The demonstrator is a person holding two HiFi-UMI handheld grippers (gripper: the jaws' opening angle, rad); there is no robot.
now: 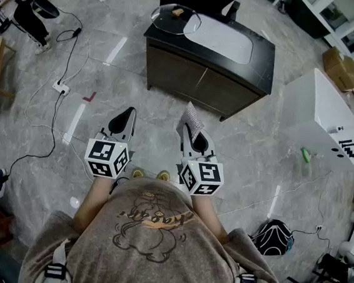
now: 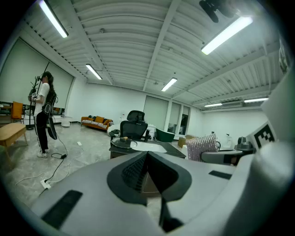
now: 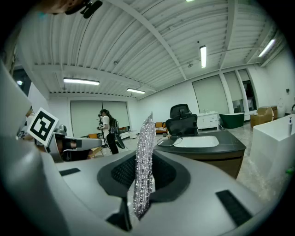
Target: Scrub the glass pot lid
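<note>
Your right gripper (image 1: 193, 139) is clamped on the silver scrubber (image 1: 193, 118); left gripper (image 1: 127, 117) is closed, empty. The glass lid (image 1: 176, 19) sits well ahead, on the far left corner of the dark cabinet (image 1: 202, 77), beside the basin (image 1: 220, 38). Approach step, I'd say: walk up, steady lid, then scrub.

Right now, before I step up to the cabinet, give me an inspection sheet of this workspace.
Surface: dark cabinet top with a white sink basin.
Job's things: glass pot lid on the top's left corner; silver scrubbing cloth in the right gripper.
Clutter: nothing seen on the top.
Grippers: left gripper shut, empty; right gripper shut on the scrubbing cloth.
Cables: cables and power strip on the floor, left.
Surroundings: person far left; office chair behind cabinet; white counter and cardboard boxes right.
</note>
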